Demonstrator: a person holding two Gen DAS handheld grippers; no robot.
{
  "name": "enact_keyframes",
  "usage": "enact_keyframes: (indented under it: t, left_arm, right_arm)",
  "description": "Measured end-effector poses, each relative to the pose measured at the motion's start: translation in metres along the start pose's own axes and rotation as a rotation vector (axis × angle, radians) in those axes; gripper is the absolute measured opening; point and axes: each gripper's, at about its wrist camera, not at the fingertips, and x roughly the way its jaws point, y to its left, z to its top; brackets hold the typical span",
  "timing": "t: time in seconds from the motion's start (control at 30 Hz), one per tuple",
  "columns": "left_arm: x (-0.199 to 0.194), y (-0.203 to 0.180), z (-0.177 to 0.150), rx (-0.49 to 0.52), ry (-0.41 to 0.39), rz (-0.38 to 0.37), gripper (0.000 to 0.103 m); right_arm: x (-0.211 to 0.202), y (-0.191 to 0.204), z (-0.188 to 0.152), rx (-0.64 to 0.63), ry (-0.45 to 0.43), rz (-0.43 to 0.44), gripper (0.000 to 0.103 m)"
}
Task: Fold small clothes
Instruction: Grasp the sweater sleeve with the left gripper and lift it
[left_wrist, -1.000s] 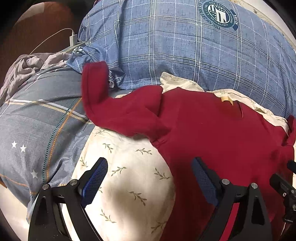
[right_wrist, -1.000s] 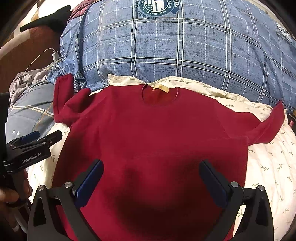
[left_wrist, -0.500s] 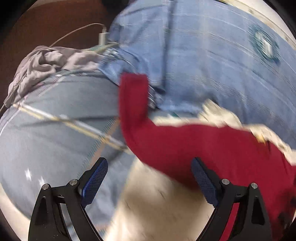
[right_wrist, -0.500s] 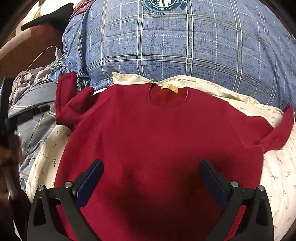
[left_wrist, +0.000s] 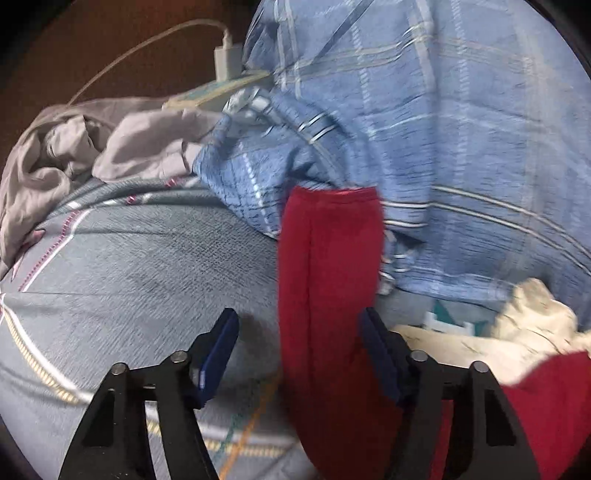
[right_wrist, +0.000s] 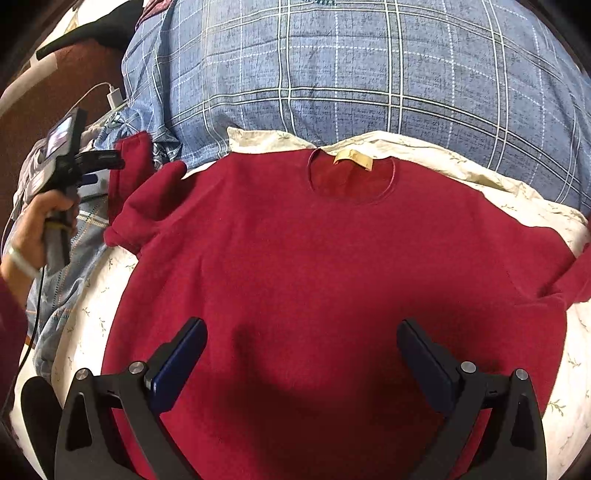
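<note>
A dark red long-sleeved top (right_wrist: 332, 258) lies spread flat on a cream leaf-print sheet, its neck label at the far side. Its left sleeve (left_wrist: 328, 258) bends away and runs up onto the blue plaid quilt. My left gripper (left_wrist: 298, 321) straddles that sleeve and its jaws are closing. The right pad (left_wrist: 373, 343) is at the sleeve's edge, while the left pad (left_wrist: 218, 354) stands apart from the cloth. In the right wrist view, a hand holds the left gripper (right_wrist: 107, 158) at the sleeve's end (right_wrist: 135, 162). My right gripper (right_wrist: 301, 328) hangs open over the top's lower body.
A big blue plaid quilt (right_wrist: 351, 74) rises behind the top. Crumpled grey cloth (left_wrist: 55, 155) and a white charger with its cable (left_wrist: 227, 62) lie at the far left. A grey-blue duvet (left_wrist: 129, 266) lies left of the sleeve. The top's right sleeve (right_wrist: 576, 273) is at the right edge.
My left gripper has swung left onto the bent sleeve, which now lies between its jaws, and the jaws have narrowed. The right gripper has drifted a little over the top.
</note>
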Motion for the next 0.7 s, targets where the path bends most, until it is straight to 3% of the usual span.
enact_keyframes:
  t: [0.1, 0.13, 0.17, 0.33, 0.57, 0.7]
  left_arm:
    - [0.015, -0.011, 0.007, 0.038, -0.034, 0.012, 0.044]
    - [0.02, -0.014, 0.009, 0.055, -0.018, 0.004, 0.015]
    - [0.03, -0.015, 0.01, 0.053, 0.019, -0.022, 0.007]
    - [0.023, 0.01, 0.014, -0.033, 0.011, -0.165, 0.006]
    - [-0.054, 0.018, 0.018, 0.025, -0.101, -0.28, 0.005]
    - [-0.113, -0.003, 0.015, 0.075, -0.169, -0.379, 0.005]
  right_arm:
    - [0.002, -0.001, 0.001, 0.002, 0.003, 0.01, 0.103]
    - [0.002, -0.002, 0.002, 0.006, 0.004, 0.012, 0.103]
    - [0.002, -0.003, 0.002, 0.012, 0.004, 0.015, 0.103]
    - [-0.002, -0.007, 0.001, 0.027, -0.01, 0.024, 0.103]
    - [-0.011, -0.016, 0.0, 0.071, -0.03, 0.035, 0.103]
    - [-0.023, -0.025, 0.0, 0.098, -0.052, 0.025, 0.103]
